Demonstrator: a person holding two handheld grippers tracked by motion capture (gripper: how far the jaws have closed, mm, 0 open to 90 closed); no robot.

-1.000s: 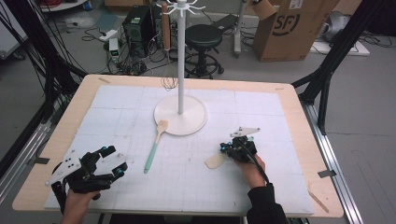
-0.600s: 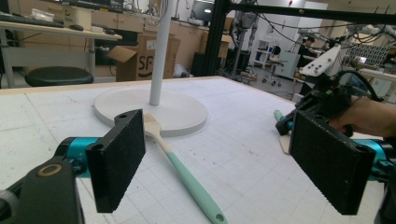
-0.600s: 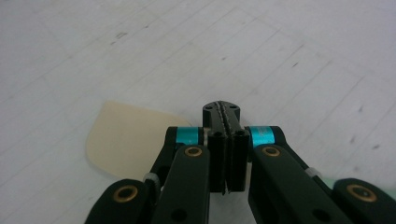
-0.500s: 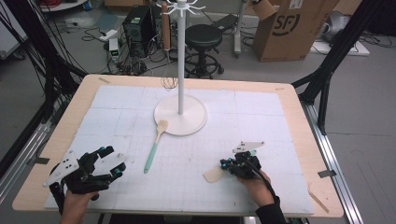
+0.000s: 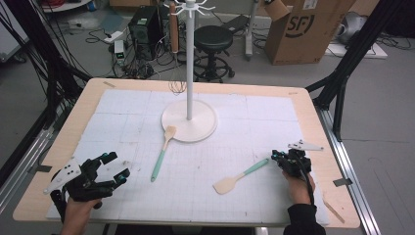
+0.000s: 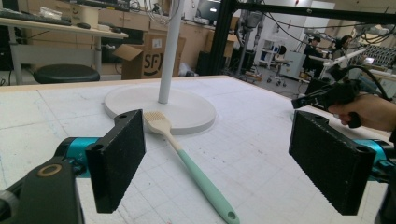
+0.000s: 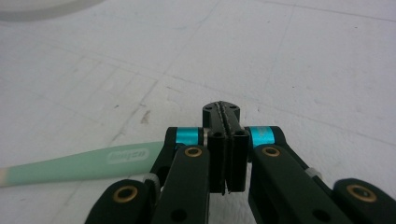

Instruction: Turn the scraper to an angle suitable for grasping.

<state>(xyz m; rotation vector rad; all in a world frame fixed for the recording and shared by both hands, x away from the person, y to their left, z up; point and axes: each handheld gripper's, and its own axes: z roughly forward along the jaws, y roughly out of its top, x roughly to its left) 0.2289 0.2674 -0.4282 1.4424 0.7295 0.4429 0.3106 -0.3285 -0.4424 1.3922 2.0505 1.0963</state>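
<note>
High view, change: the right gripper [image 5: 277,156] has slid off to the right along the near side of the table [image 5: 313,112]. It now sits just past the handle tip of the green-handled spatula [image 5: 240,176].
Spatula, change: its pale head has shifted only a little nearer, and the whole handle now lies bare on the white mat [image 5: 244,122].
Left side, change: none; the left gripper [image 5: 117,165] is at the near left corner as before.
Meaning for the work: the spatula looks free on the mat, not lifted. It is well apart from the stand [image 5: 189,63], so any pick-up is probably still to be made.
Right gripper, jaws: pressed together with nothing between them in the right gripper view [image 7: 222,109]. The spatula's handle [image 7: 74,164] lies beside and below them at the left; I cannot tell if it touches the body.
Left gripper, jaws: wide apart [image 6: 217,140], holding and touching nothing.
Second spatula: it [image 6: 196,172] lies farther off, its head resting on the edge of the stand's base [image 6: 187,107].
</note>
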